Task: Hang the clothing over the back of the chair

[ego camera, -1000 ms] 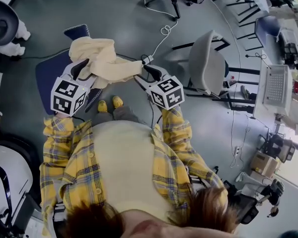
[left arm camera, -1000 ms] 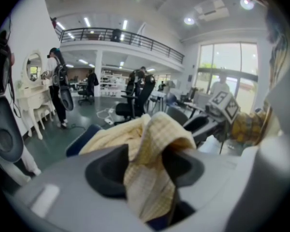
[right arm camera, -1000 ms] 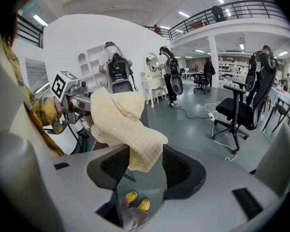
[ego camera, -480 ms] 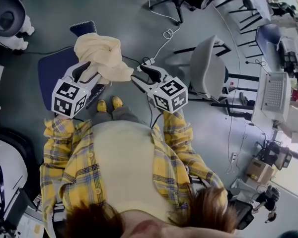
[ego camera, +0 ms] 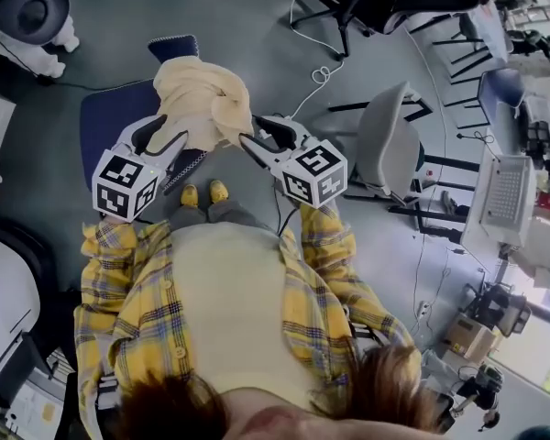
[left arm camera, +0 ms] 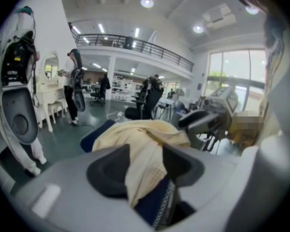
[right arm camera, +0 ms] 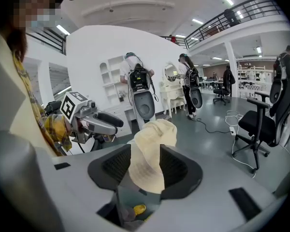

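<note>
The person is holding the cream garment (ego camera: 202, 99) up with both tools. The left gripper (ego camera: 152, 136) is clamped onto a fold along one side, and the right gripper (ego camera: 259, 138) is biting the opposite side in the same way, each gripper view showing cloth pressed between its two dark jaws. Gripping at two separated spots looks deliberate, since it is keeping the fabric from collapsing into one lump. It should also let the fabric be spread wide enough to straddle a narrow rail. The garment is hanging bunched between the grippers, above the seat of the blue chair (ego camera: 110, 122), with its far end reaching toward the chair back (ego camera: 172, 46) (whether it is already touching that back cannot be told from overhead). The person is standing close against the seat's front edge, yellow shoes (ego camera: 203, 193) just beside it, which is putting the back within arm's reach. The drape itself appears not yet made, because most of the cloth is sitting on the seat side of the back. A grey chair (ego camera: 385, 140) is standing well apart to the right and seems to play no part.
</note>
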Available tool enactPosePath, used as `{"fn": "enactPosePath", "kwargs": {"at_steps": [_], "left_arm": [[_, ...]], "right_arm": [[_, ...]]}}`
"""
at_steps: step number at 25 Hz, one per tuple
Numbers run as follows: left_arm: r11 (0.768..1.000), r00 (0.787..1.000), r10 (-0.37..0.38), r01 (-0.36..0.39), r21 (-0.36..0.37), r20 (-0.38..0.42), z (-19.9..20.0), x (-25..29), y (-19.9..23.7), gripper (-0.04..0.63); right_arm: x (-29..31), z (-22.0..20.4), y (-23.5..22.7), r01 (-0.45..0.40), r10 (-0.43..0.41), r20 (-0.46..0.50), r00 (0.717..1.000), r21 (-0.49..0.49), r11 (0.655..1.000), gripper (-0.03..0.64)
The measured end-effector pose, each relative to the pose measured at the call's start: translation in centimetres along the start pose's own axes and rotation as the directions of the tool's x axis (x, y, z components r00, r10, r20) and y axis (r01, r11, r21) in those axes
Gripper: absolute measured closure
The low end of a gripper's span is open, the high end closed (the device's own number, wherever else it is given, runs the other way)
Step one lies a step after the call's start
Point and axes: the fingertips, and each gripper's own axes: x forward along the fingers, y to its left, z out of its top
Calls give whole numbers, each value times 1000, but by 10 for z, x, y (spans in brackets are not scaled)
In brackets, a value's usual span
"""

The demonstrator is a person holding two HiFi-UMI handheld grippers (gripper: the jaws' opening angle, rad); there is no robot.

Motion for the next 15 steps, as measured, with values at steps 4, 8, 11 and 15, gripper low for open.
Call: {"fn": "enactPosePath", "kwargs": {"at_steps": [4, 8, 11, 15], "left_arm": [[998, 998, 37, -35, -46, 44, 1, -15, 8, 387], [993, 992, 81, -72, -95, 95, 1, -31, 15, 393], [986, 984, 112, -93, -139, 141, 5, -42, 20, 418], [975, 971, 149, -113, -193, 184, 6, -53, 28, 476]], "right_arm": [[8, 8, 8, -25, 25, 3, 1000, -24, 999, 450], [16, 13, 16, -52, 52, 3, 999, -45, 998, 479], [22, 16, 21, -74, 74, -1, 997, -59, 996, 493], [30, 22, 28, -101, 101, 0, 995, -73, 992, 512]]}}
